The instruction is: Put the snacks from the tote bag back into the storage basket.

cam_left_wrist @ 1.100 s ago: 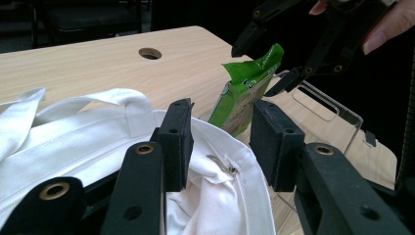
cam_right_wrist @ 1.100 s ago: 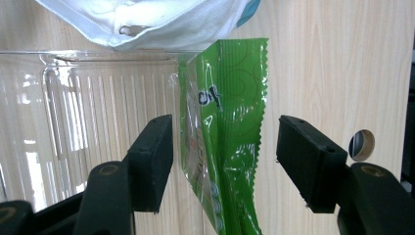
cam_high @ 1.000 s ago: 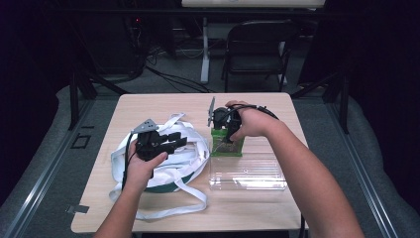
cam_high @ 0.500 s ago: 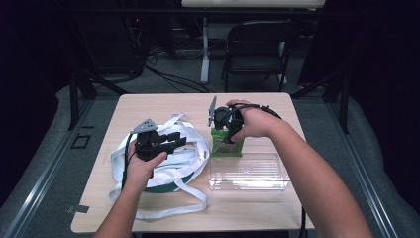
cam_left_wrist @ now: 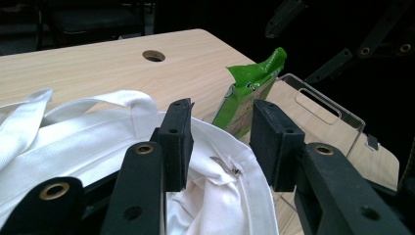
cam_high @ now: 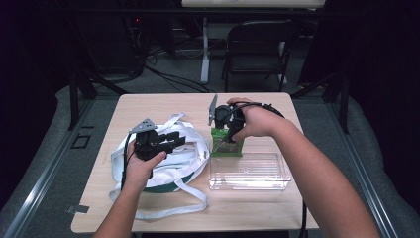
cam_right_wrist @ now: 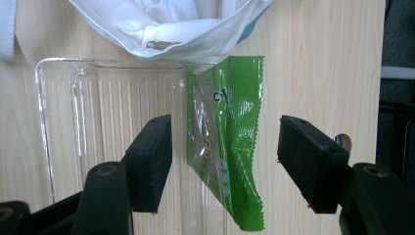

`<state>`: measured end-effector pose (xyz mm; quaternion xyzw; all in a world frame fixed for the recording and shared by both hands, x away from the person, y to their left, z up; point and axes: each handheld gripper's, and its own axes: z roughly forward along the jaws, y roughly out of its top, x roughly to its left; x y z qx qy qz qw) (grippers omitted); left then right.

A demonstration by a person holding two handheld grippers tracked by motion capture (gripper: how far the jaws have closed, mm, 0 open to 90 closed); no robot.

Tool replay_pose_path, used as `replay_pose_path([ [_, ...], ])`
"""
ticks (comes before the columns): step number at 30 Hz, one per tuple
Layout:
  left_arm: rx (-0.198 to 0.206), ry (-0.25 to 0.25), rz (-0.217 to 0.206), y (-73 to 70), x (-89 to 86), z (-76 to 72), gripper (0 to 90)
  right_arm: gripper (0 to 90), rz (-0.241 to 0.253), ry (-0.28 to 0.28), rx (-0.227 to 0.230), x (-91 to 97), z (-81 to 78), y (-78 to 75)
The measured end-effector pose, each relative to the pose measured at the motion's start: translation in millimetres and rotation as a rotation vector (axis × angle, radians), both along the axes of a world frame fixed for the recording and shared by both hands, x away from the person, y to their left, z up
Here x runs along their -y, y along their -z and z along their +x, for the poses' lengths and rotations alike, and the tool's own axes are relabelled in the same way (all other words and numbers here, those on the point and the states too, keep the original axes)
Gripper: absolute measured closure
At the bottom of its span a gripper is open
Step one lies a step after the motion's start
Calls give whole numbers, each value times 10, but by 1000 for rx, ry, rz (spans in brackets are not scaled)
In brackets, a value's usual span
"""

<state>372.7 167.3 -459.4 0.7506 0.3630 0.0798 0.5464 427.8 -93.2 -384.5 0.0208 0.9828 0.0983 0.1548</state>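
Observation:
A green snack packet [cam_high: 229, 146] stands tilted against the far rim of a clear plastic tray [cam_high: 250, 173]. My right gripper [cam_high: 227, 133] hovers just above it, pointing down. In the right gripper view the jaws are open, one on each side of the packet [cam_right_wrist: 225, 147], and do not touch it. My left gripper [cam_high: 176, 140] lies on a white cloth bag [cam_high: 190, 151] at the left. In the left gripper view its jaws [cam_left_wrist: 222, 142] are partly closed, with the bag's zippered rim [cam_left_wrist: 215, 196] bunched between them. The packet [cam_left_wrist: 249, 88] rises beyond.
The bag's long white straps [cam_high: 168, 210] trail toward the table's front edge. The wooden table [cam_high: 163, 106] has a cable hole [cam_left_wrist: 153, 55] toward its far side. A dark folding chair [cam_high: 257, 54] and cables stand behind the table.
My right gripper has risen a little above the green packet, which stays against the tray. The left gripper and the bag have not moved.

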Motion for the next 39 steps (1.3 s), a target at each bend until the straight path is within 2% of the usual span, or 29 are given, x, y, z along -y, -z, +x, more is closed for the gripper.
replay_pose_path([
  [9, 5, -1, -1, 0, 2, 0, 602, 376, 36, 6, 27, 118, -74, -98],
  [14, 3, -2, -1, -2, -2, -2, 602, 371, 48, 28, 58, 226, -125, -170],
  [20, 4, -3, -2, -3, -6, -2, 600, 377, 82, 77, 60, 394, -186, -261],
  [23, 4, -5, 0, -5, -15, 1, 599, 411, 142, 114, 51, 498, -221, -301],
  [31, 0, -9, -2, -2, -19, 2, 597, 439, 225, 187, 46, 730, -350, -329],
  [34, 0, -13, 0, -2, -30, 4, 594, 447, 272, 221, 49, 809, -416, -294],
  [35, 1, -16, -6, 0, -31, 4, 594, 452, 265, 226, 54, 828, -431, -298],
  [39, 4, -18, -5, -2, -48, 7, 593, 482, 335, 275, 44, 922, -521, -260],
])
